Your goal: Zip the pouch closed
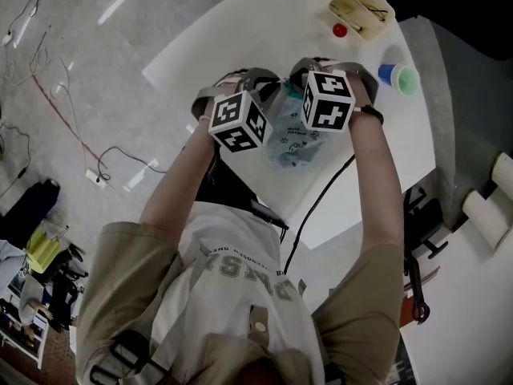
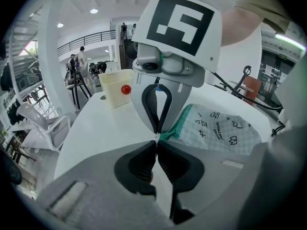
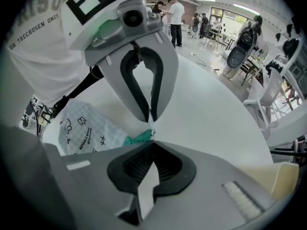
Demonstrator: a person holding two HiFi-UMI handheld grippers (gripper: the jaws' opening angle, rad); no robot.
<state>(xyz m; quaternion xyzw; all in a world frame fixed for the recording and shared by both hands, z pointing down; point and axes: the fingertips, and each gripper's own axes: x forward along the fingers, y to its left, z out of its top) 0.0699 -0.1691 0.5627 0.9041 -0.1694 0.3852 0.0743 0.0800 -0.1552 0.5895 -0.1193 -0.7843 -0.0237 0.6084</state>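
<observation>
A checked white pouch (image 1: 293,141) with small black drawings and a teal zipper edge (image 2: 175,128) lies on the white table (image 1: 240,38), seen between the two marker cubes in the head view. My left gripper (image 2: 157,142) is shut at the pouch's teal corner. Facing it tip to tip, my right gripper (image 3: 153,142) is shut on the same corner (image 3: 139,138). A small pale tab (image 3: 151,124) shows between the two sets of tips; which gripper holds it I cannot tell. The rest of the pouch (image 3: 84,128) lies flat off to one side.
A cream open box (image 1: 358,8) with a red ball (image 1: 340,30) beside it stands at the table's far end. A blue cup (image 1: 389,74) and a green one (image 1: 409,80) sit near the right edge. A black cable (image 1: 321,199) trails off the near edge.
</observation>
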